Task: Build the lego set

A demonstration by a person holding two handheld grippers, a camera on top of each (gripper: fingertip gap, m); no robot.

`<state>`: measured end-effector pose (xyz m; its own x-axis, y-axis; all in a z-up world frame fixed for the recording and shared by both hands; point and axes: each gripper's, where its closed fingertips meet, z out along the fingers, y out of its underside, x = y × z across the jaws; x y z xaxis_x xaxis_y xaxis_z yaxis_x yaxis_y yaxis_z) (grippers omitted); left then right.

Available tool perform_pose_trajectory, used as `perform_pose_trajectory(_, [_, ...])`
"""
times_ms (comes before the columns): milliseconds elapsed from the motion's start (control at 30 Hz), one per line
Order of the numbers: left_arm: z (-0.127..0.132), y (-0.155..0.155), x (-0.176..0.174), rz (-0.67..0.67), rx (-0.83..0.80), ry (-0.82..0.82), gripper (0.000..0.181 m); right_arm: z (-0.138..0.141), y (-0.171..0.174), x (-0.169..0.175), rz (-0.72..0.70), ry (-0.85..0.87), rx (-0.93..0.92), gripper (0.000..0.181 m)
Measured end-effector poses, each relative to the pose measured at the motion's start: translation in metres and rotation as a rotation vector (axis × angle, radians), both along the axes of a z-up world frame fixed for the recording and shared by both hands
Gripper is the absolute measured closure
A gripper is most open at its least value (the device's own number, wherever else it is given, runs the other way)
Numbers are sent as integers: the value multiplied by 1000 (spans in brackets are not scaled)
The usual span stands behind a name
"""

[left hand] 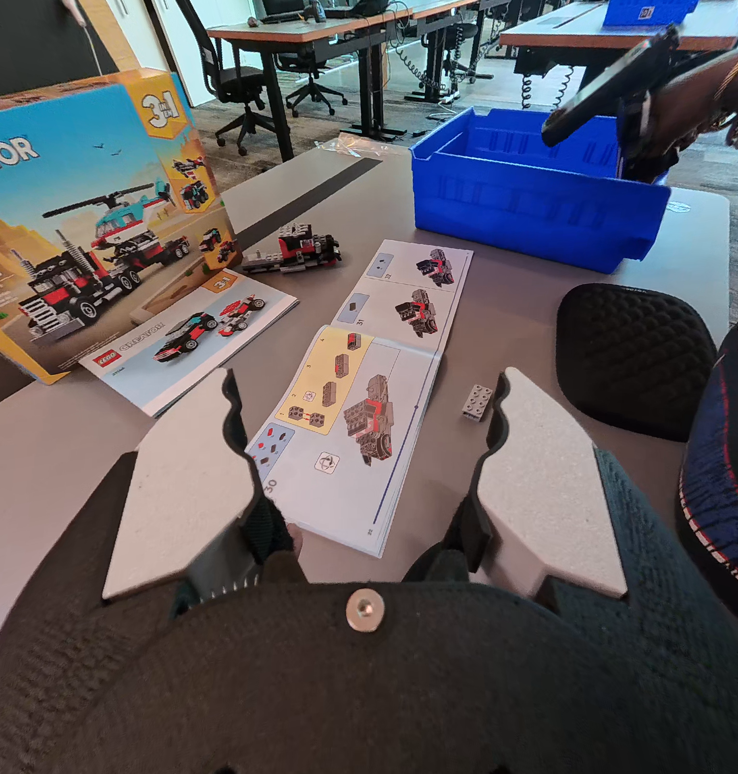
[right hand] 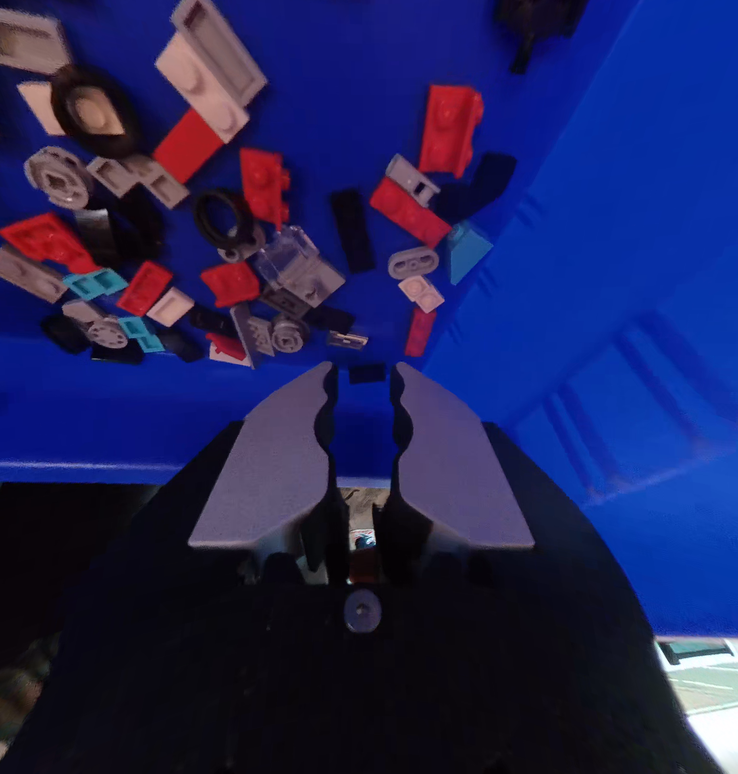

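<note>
My left gripper [left hand: 367, 377] is open wide and empty, just above the open instruction booklet [left hand: 358, 439] on the grey table [left hand: 65, 439]. A loose grey 2x4 brick [left hand: 477, 402] lies beside its right finger. The partly built black, red and grey truck [left hand: 294, 247] stands farther back. My right gripper [right hand: 363, 370] reaches down into the blue bin [left hand: 526, 197], over its near wall [right hand: 149, 419]. Its fingertips are shut on a small black piece [right hand: 367, 372]. Several loose red, grey, black and teal pieces [right hand: 233, 251] lie on the bin floor.
The set's box [left hand: 86, 218] stands at the left with a second booklet [left hand: 191, 335] in front of it. A black padded cushion [left hand: 631, 360] lies at the right. A clear plastic bag [left hand: 350, 146] lies at the far table edge. Desks and chairs stand beyond. My right fingertips sit around 55 cm from my left ones. The right gripper is farther from the loose grey 2x4 brick [left hand: 477, 402], some 40 cm, than the left, some 15 cm.
</note>
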<state>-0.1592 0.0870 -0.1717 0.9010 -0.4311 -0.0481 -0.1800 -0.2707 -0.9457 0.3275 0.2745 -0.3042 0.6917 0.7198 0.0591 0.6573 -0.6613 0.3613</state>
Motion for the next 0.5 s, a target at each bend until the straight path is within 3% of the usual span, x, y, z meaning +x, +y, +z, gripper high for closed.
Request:
perform_pose_trajectory(200, [0, 2, -2, -7, 5, -6, 68, 0, -2, -3, 27, 16, -46, 164])
perform_pose_trajectory(333, [6, 5, 5, -31, 28, 7, 69, 9, -2, -10, 50, 109, 44, 164])
perform_pose_trajectory(400, [12, 9, 10, -37, 53, 1, 70, 21, -1, -20, 83, 195, 135, 165])
perform_pose_trajectory(500, [20, 15, 21, -43, 105, -26, 73, 48, 7, -57, 131, 468, 368, 165])
